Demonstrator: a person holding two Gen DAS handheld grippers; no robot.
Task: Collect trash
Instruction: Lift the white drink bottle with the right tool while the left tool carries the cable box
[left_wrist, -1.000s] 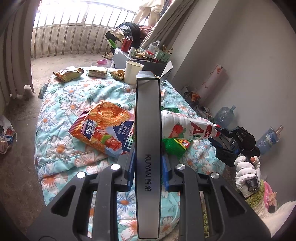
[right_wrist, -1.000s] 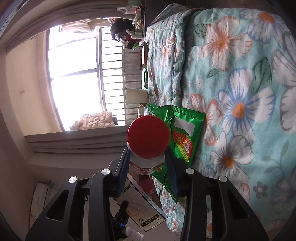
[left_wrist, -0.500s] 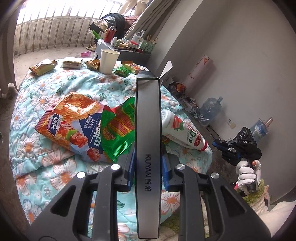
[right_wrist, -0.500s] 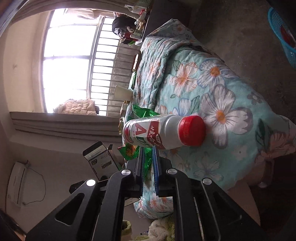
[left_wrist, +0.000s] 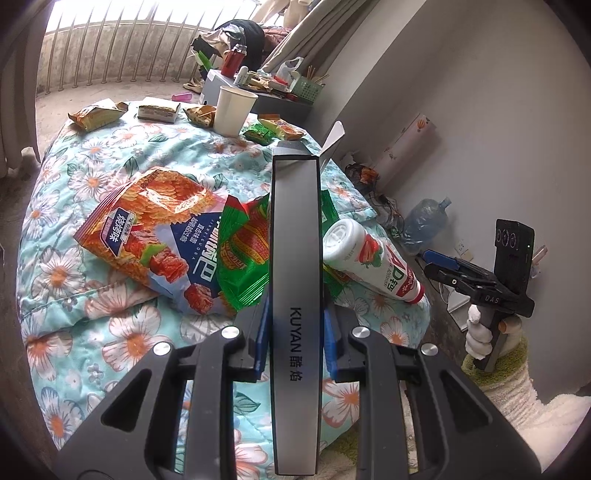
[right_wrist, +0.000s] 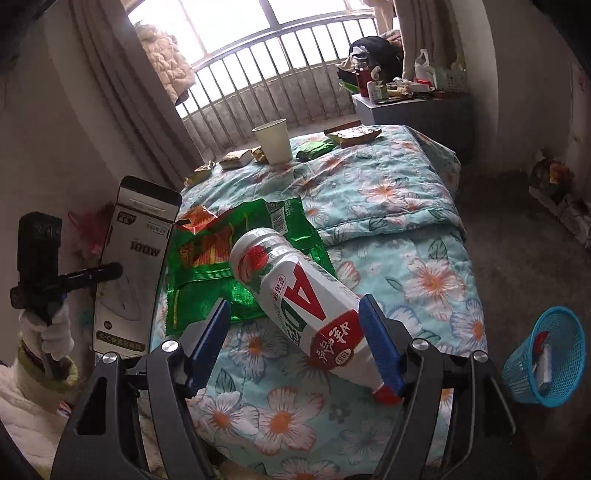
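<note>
My left gripper is shut on a long grey KUYAN box, held over the floral quilt; the box also shows in the right wrist view. A white yoghurt bottle with a red cap lies on the quilt at the table's near edge, on a green snack bag. My right gripper is open, its blue fingers either side of the bottle's neck end, not closed on it. In the left wrist view the bottle lies right of the box, beside an orange chip bag.
A paper cup and several small wrappers lie at the far end of the quilt. A blue mesh bin stands on the floor at the right. A cluttered side table stands by the window.
My right gripper let go of the bottle's cap, turned upright, pulled back and now stands open around the bottle. The left gripper has kept hold of the box and shifted slightly.
</note>
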